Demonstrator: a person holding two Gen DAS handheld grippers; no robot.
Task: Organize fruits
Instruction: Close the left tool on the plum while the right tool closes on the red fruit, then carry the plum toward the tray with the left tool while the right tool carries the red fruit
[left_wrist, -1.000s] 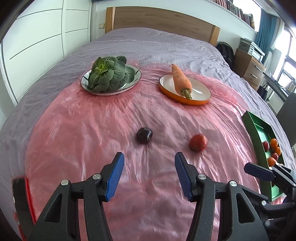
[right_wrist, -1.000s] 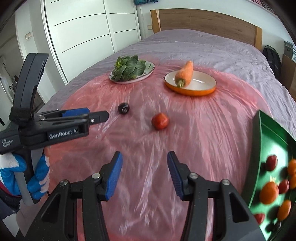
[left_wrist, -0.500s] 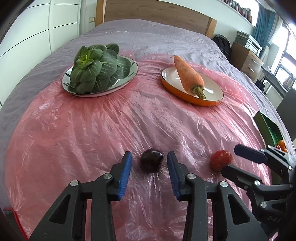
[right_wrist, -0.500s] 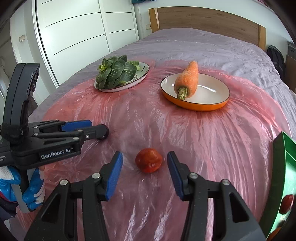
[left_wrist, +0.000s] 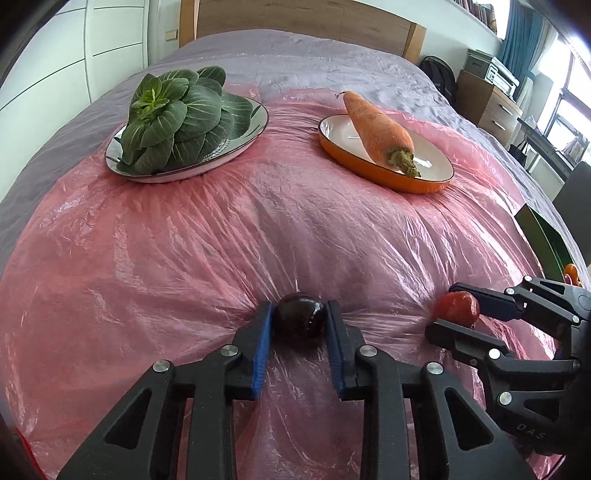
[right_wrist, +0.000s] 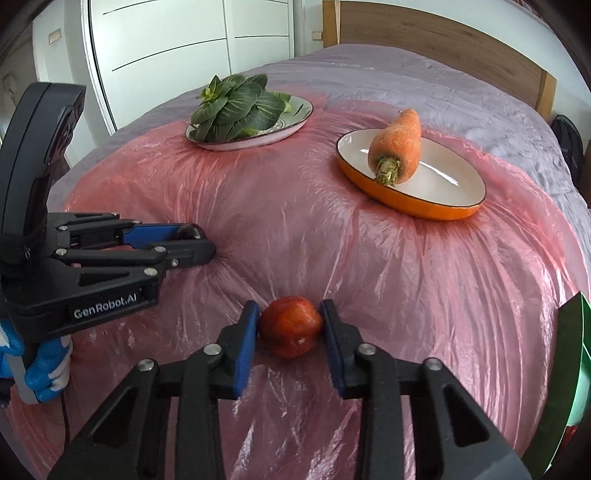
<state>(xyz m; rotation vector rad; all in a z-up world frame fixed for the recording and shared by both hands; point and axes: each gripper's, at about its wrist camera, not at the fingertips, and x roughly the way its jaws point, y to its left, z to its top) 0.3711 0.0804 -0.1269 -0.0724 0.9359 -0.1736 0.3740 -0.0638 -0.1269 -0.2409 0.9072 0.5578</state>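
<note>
White lettering "GenRobot.AI" was printed on the black side of the left tongs (right_wrist: 207, 245), as seen from the right wrist view. Faint raised letters "DAS" stood on the black body of the right tongs (left_wrist: 448, 308), low at the right edge of the left wrist view. No other text was legible.

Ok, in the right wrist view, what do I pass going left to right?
Left gripper → greens → red fruit → carrot → green tray.
</note>
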